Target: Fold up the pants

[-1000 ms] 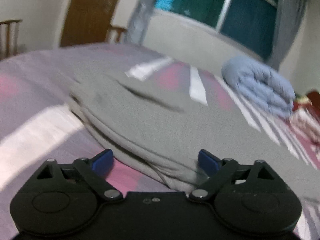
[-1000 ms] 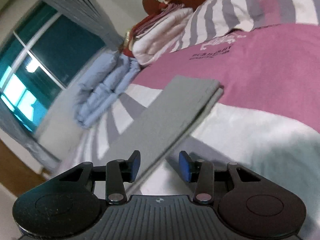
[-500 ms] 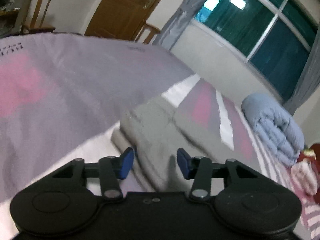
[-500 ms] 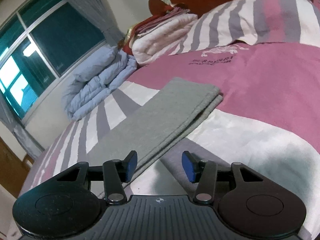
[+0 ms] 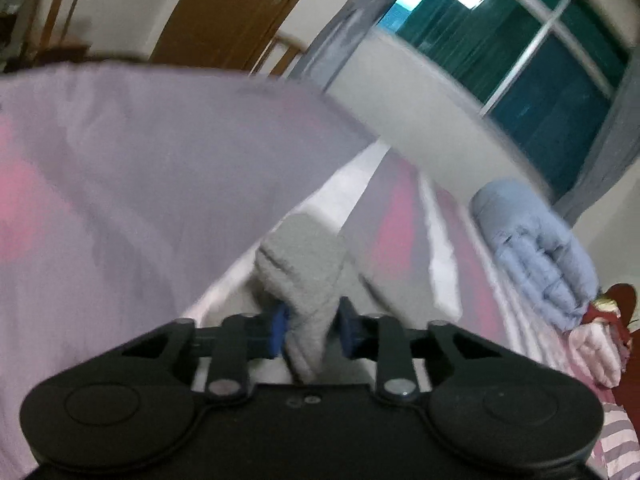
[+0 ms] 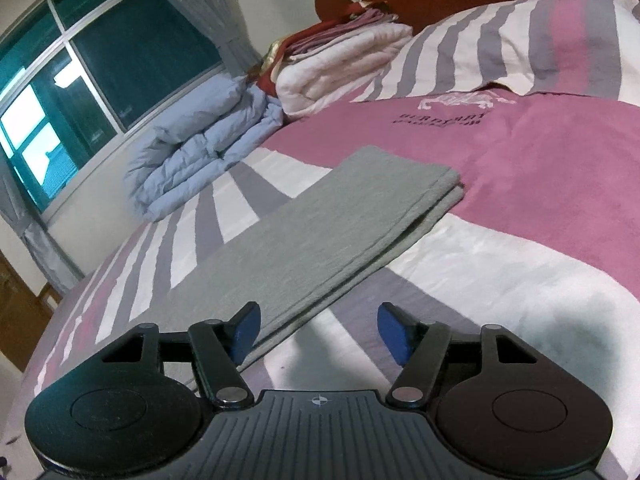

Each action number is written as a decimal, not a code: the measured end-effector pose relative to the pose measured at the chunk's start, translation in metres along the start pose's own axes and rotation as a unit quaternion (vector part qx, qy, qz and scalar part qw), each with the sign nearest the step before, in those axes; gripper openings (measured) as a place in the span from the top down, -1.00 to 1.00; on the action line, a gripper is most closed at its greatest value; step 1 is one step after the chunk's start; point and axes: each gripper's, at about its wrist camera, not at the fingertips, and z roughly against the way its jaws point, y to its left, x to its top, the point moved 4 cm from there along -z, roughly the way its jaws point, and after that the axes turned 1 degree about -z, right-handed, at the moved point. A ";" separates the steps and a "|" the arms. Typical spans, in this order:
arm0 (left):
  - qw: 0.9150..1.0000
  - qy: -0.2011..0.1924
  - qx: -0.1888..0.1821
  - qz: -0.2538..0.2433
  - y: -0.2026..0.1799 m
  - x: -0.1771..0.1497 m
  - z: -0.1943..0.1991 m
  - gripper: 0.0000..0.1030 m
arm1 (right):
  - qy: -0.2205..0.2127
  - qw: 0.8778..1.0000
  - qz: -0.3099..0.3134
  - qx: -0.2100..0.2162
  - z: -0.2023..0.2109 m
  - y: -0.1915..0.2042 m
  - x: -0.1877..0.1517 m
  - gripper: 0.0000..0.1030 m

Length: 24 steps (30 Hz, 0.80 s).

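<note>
Striped bed [image 6: 520, 272] beside curtained window [image 6: 100, 80]

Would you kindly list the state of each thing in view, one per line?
Left gripper: shut on the pants' end, having just closed.
Right gripper: open, jaws just widening, pants' edge beside its left finger, nothing gripped.
Pants: folded lengthwise, flat on the bed, one end bunched in the left gripper.
Blue duvet: folded, by the window.
White quilt: folded, stacked by the headboard.
Curtain: drawn aside.
</note>
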 end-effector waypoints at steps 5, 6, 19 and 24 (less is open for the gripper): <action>0.997 0.000 0.021 -0.068 -0.010 0.000 0.008 0.76 | -0.001 1.000 0.001 0.001 0.002 -0.002 0.001 -0.26; 0.995 0.036 0.045 -0.079 -0.004 -0.012 -0.002 0.76 | 0.000 1.000 -0.004 0.000 0.001 -0.004 0.001 -0.26; 0.987 -0.032 0.045 -0.148 -0.049 -0.043 0.063 -0.46 | -0.037 0.990 -0.135 0.030 0.005 -0.054 0.029 -0.25; 0.978 -0.001 0.030 -0.205 -0.094 -0.082 0.034 -0.52 | -0.045 0.963 -0.258 0.061 -0.018 -0.090 0.050 -0.24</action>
